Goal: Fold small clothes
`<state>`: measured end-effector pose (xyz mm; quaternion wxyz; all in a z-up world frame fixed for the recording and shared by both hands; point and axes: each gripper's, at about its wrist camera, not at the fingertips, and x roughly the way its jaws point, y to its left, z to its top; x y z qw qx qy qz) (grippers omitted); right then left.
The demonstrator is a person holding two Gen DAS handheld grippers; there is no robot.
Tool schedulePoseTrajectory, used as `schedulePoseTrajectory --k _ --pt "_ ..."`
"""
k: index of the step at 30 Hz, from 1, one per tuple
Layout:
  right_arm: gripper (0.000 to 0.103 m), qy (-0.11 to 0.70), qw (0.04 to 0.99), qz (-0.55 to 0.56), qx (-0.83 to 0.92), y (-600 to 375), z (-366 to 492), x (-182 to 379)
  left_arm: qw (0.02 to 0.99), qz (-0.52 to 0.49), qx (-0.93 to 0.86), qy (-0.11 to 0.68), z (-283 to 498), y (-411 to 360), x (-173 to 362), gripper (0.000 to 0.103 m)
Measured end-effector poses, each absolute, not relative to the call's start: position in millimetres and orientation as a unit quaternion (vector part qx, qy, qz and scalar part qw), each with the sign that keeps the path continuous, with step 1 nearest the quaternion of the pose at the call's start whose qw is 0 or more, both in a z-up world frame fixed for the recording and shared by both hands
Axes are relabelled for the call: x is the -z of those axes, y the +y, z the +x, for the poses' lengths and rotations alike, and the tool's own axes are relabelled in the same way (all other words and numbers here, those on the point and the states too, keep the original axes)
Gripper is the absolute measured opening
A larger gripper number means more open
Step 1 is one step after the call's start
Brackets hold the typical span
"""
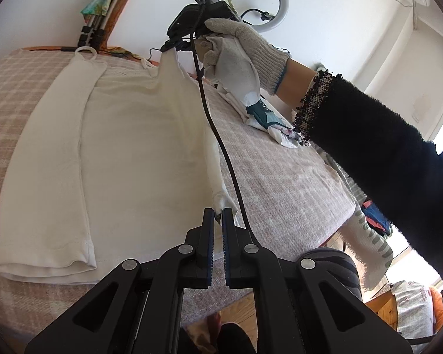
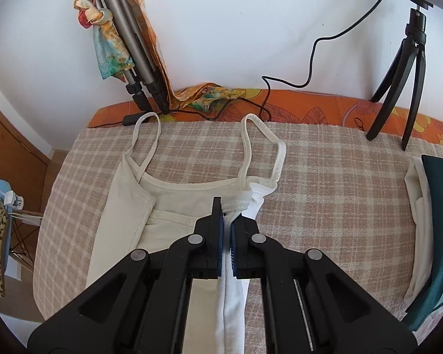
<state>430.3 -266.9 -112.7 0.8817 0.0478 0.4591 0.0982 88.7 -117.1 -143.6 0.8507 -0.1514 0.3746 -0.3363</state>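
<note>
The bed (image 2: 325, 183), covered with a beige checked blanket (image 1: 280, 171), carries a white camisole (image 1: 133, 135) lying flat with its far long side already folded over the body. Its near long side is lifted off the blanket and stretched between the two grippers. The left gripper (image 1: 218, 215) has its fingers closed on the hem corner; the right gripper (image 2: 226, 221) has its fingers clamped on the bunched armhole edge just below the strap (image 2: 262, 150).

The likely next step is carrying this edge across to lay the second lengthwise fold. The thin knit could slip out of either pinch if the pull is uneven, and the loose strap may drag and end up twisted under the fold. The black cable (image 1: 221, 153) hanging from the right gripper runs just beside the raised edge and could catch or get folded in.

At the right of the blanket lie a stack of folded clothes (image 2: 422, 230), well apart from the camisole. A tripod (image 2: 404, 82) stands at the far edge, and another tripod (image 2: 133, 47) draped with a scarf (image 2: 109, 50) leans against the wall.
</note>
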Motion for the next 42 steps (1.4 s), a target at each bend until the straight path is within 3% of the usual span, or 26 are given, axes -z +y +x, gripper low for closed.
schedulePoseTrajectory --k 13,23,28,30,32,42 --pt "0.005 0.488 0.868 0.030 -0.084 -210 458 154 0.860 -0.164 0.298 0.380 98 -82 147 0.003" --pt "0.005 0.495 0.860 0.049 -0.117 -233 453 144 0.853 -0.116 0.291 0.418 109 -121 161 0.022" --pt "0.005 0.492 0.861 0.046 -0.124 -249 448 137 0.868 -0.081 0.278 0.403 105 -130 161 0.022" --pt "0.005 0.490 0.861 0.052 -0.126 -254 447 136 0.872 -0.076 0.279 0.395 106 -131 162 0.020" --pt "0.005 0.490 0.860 0.056 -0.128 -256 447 137 0.868 -0.080 0.290 0.394 107 -131 162 0.004" --pt "0.005 0.497 0.859 0.031 -0.120 -241 447 131 0.879 -0.136 0.284 0.358 93 -97 137 0.002"
